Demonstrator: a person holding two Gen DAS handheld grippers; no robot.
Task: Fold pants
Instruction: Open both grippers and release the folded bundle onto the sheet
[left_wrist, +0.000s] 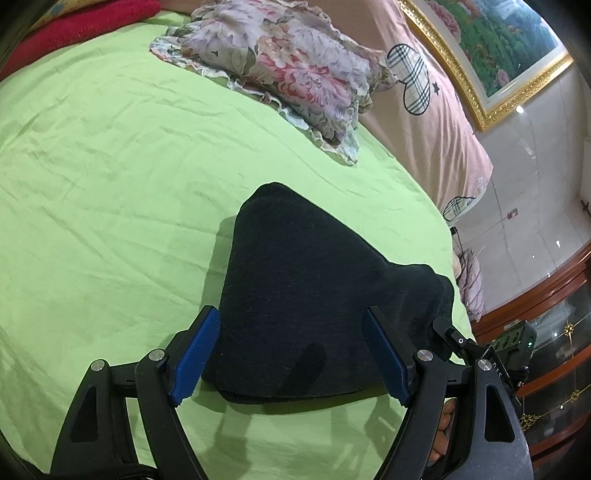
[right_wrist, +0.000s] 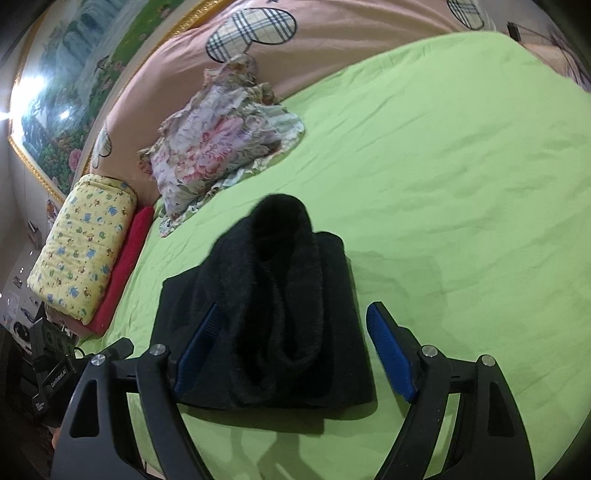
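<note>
The black pants (left_wrist: 310, 295) lie folded into a thick bundle on the green bed sheet (left_wrist: 110, 184). In the right wrist view the pants (right_wrist: 273, 314) show a raised rolled fold on top. My left gripper (left_wrist: 291, 332) is open, its blue pads on either side of the bundle's near part, holding nothing. My right gripper (right_wrist: 293, 325) is open and hovers over the bundle's near edge, empty. Part of the right gripper (left_wrist: 461, 343) shows at the bundle's right side in the left wrist view.
A floral pillow (left_wrist: 288, 70) lies at the head of the bed, by a pink quilt (left_wrist: 436, 110). A yellow patterned bolster (right_wrist: 81, 243) and a red cushion (right_wrist: 125, 266) lie at the bed's side. A framed painting (left_wrist: 491, 44) hangs on the wall. A wooden cabinet (left_wrist: 554, 350) stands beside the bed.
</note>
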